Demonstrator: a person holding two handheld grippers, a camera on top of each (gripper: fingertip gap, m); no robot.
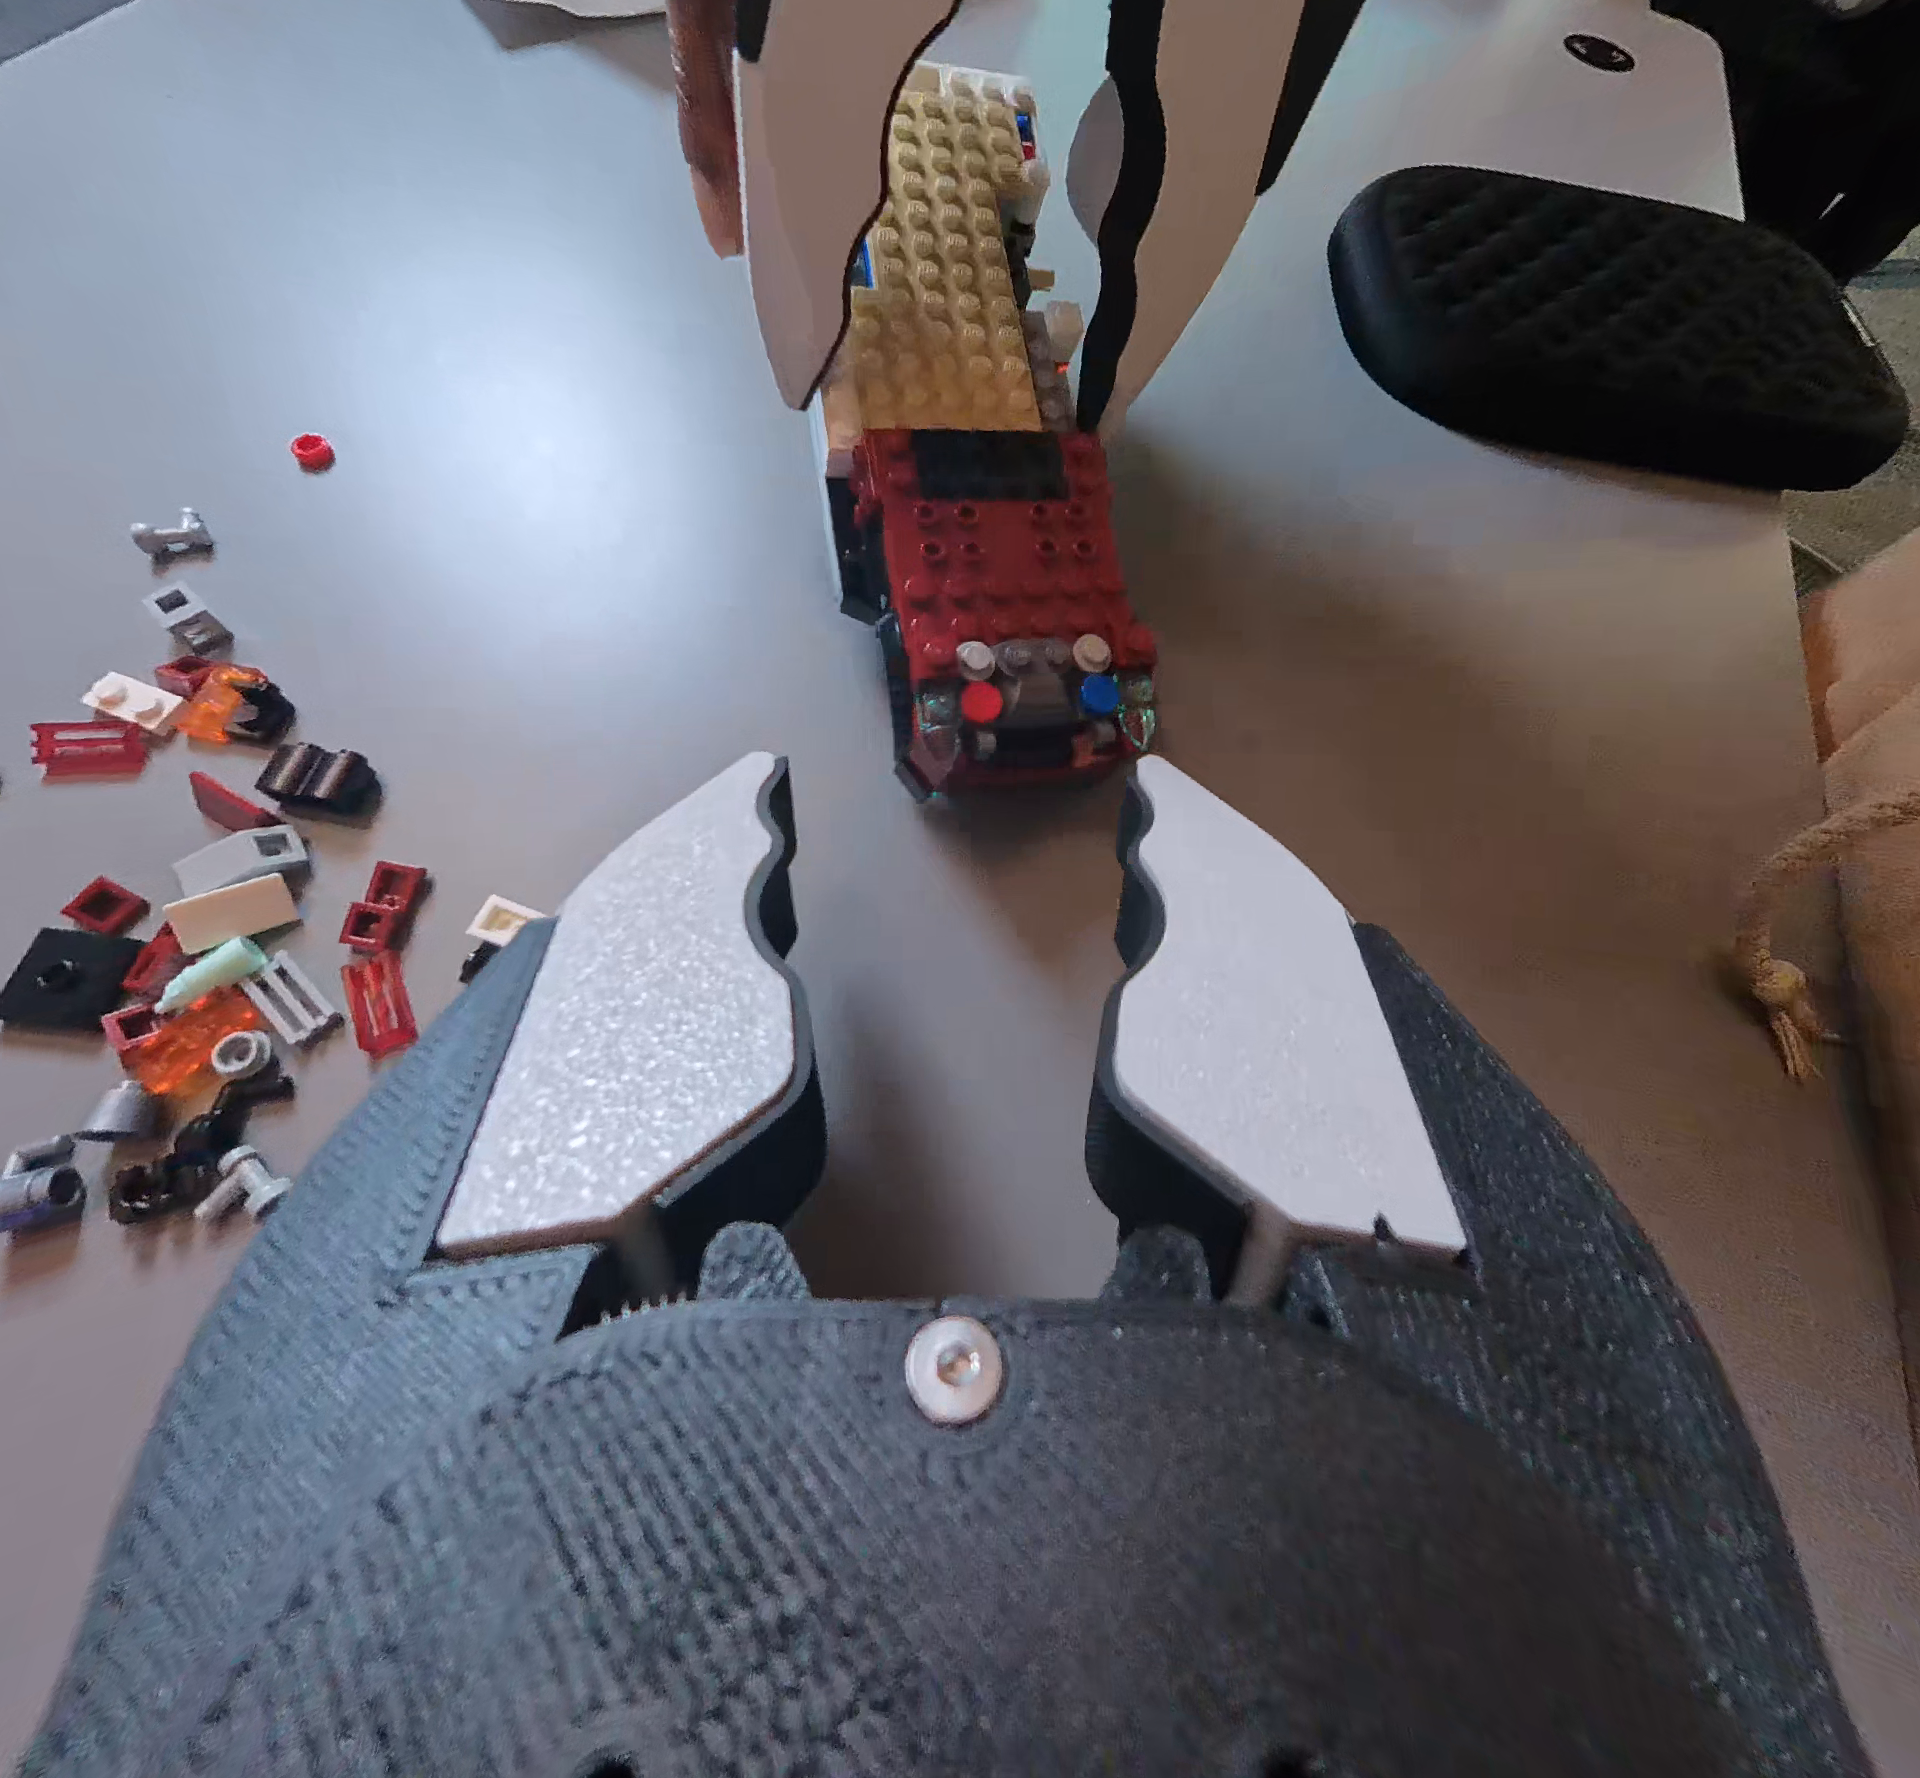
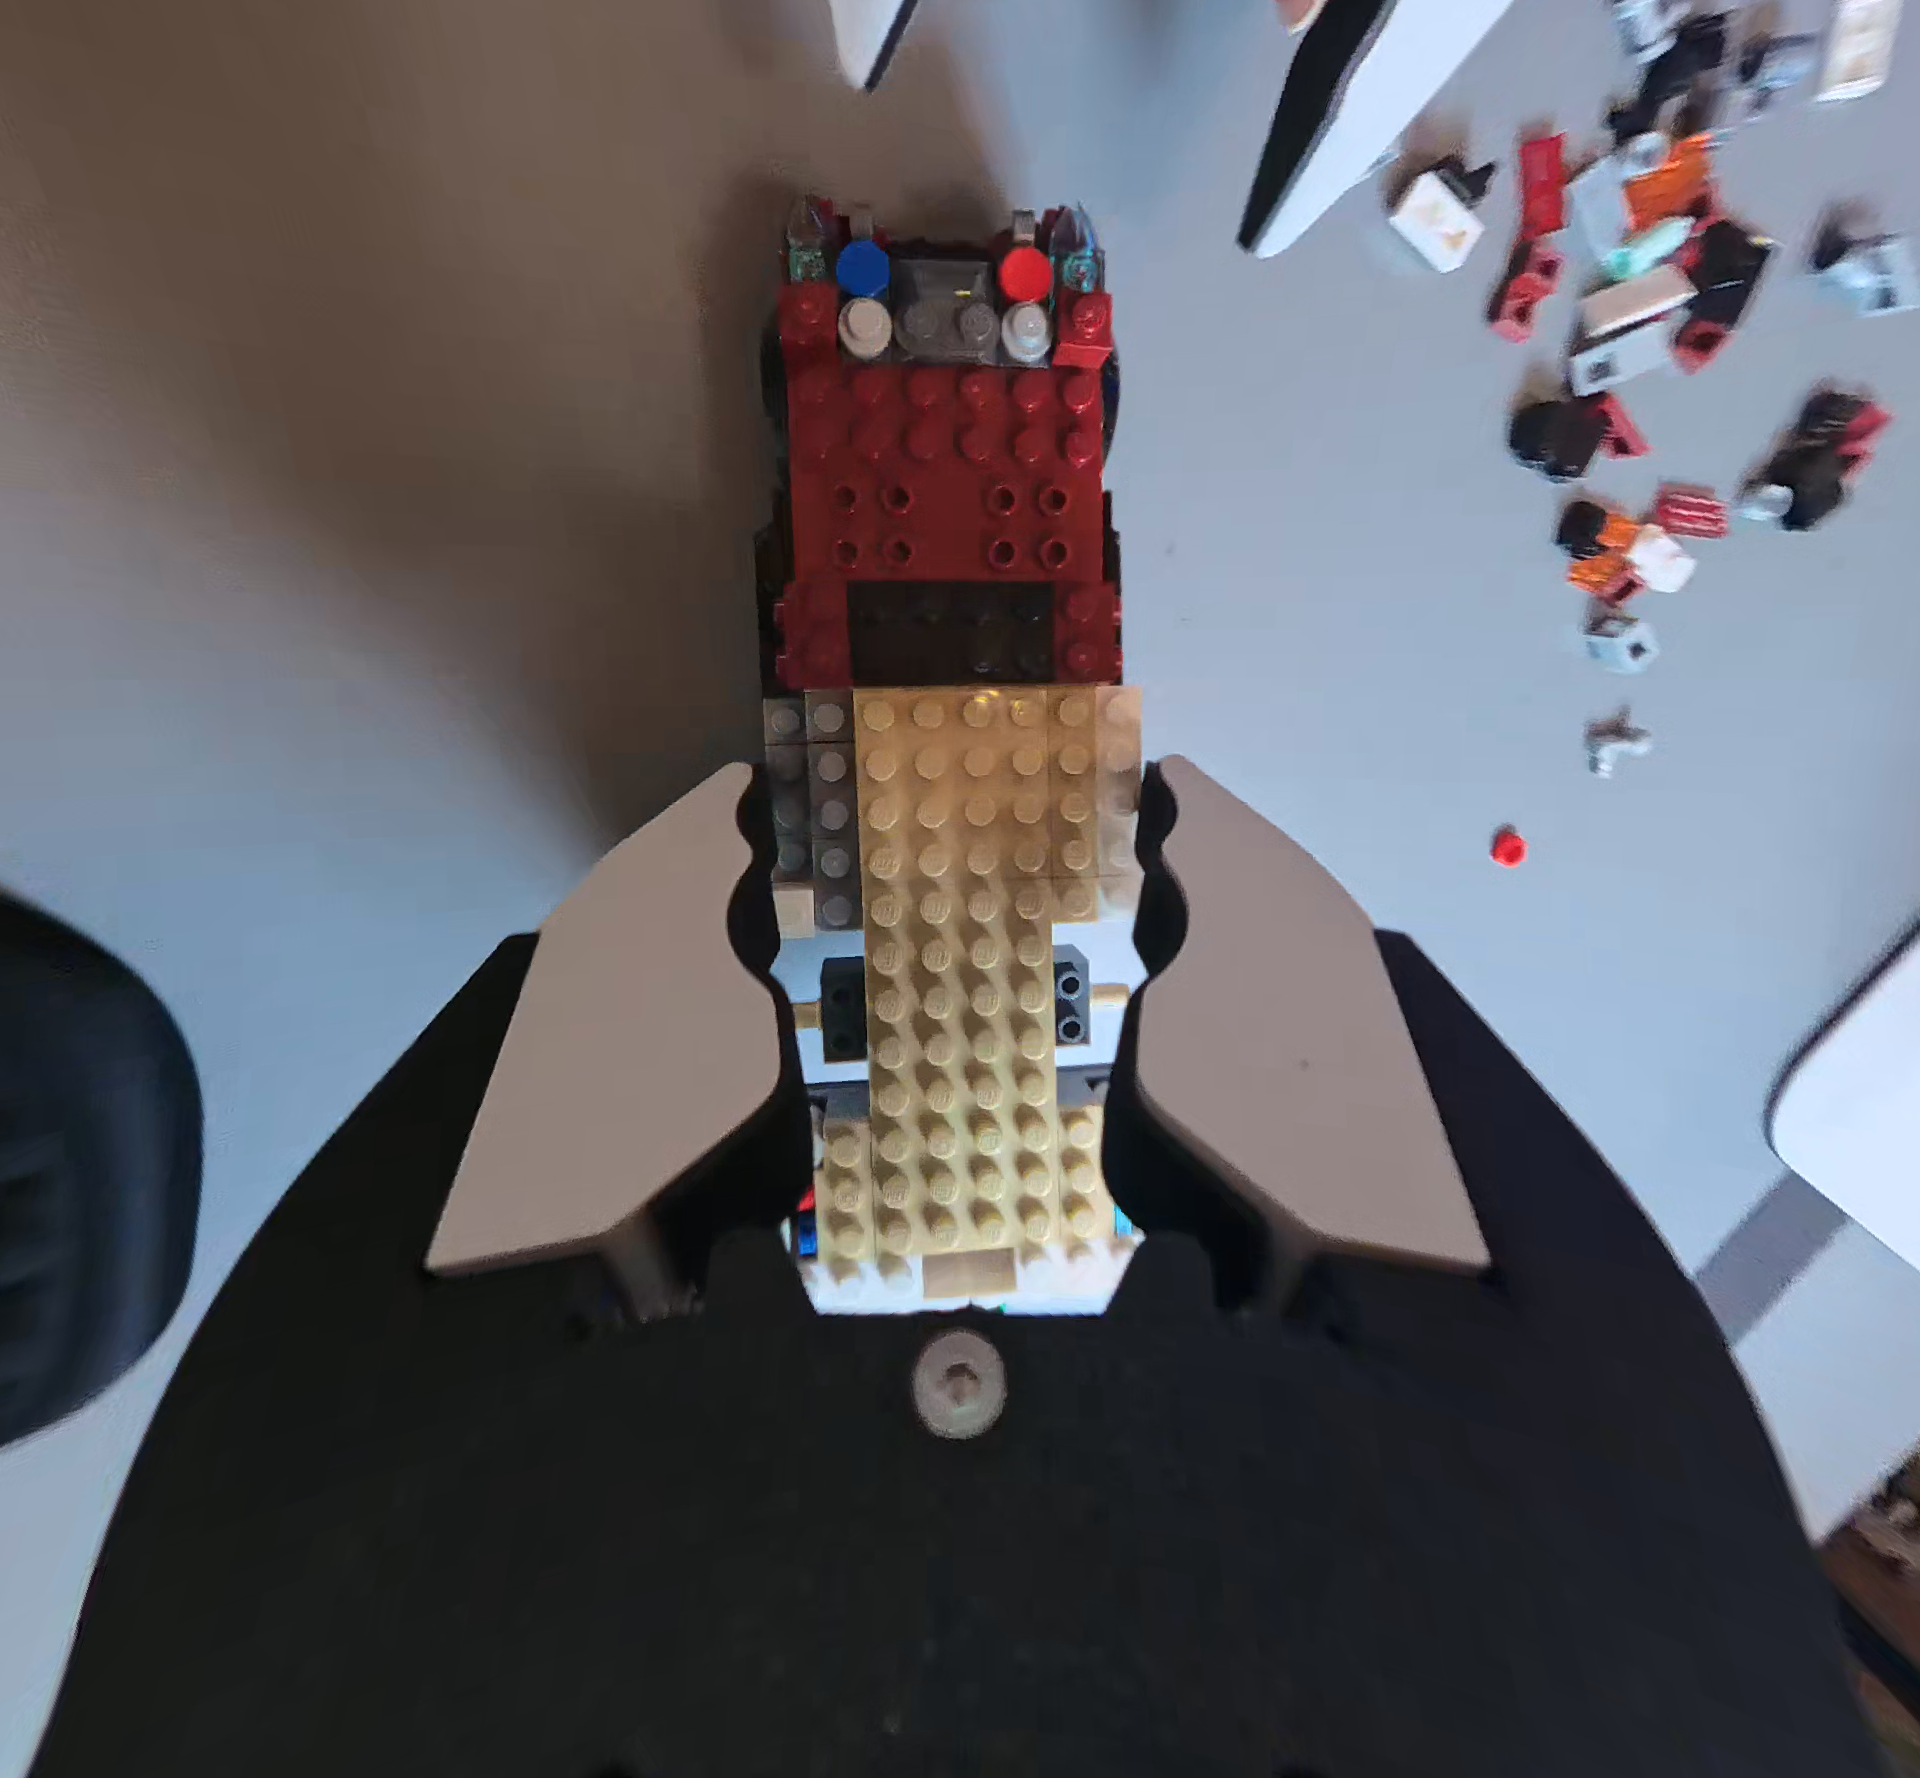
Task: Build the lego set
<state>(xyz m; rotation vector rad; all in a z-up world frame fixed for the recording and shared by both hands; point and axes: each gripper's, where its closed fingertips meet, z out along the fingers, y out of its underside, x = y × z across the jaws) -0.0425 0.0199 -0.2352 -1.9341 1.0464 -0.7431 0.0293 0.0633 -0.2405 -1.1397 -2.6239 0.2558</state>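
Bricks make up the long toy truck on the grey tabletop, its dark red cab end with a red and a blue stud turned toward the left gripper. That gripper's jaws stand spread and bare, the cab's front just beyond the tips and touching neither one. The right gripper comes from the opposite end and straddles the tan studded rear of the truck, one finger along each flank. Its jaws are clenched on the truck body, the pads against the sides.

From the left wrist view, the right gripper's fingers slope steeply down over the tan deck, tips at its edges near the cab, and a black padded armrest sits off to the right. A heap of loose small pieces, red, orange, black and grey, lies to the left, with a lone red stud apart from it. The right wrist view alone shows the truck's tan deck from straight above, with the grey strip along one side and the white base at the back. The left gripper is low and nearly level; the right one is tilted down over the truck.
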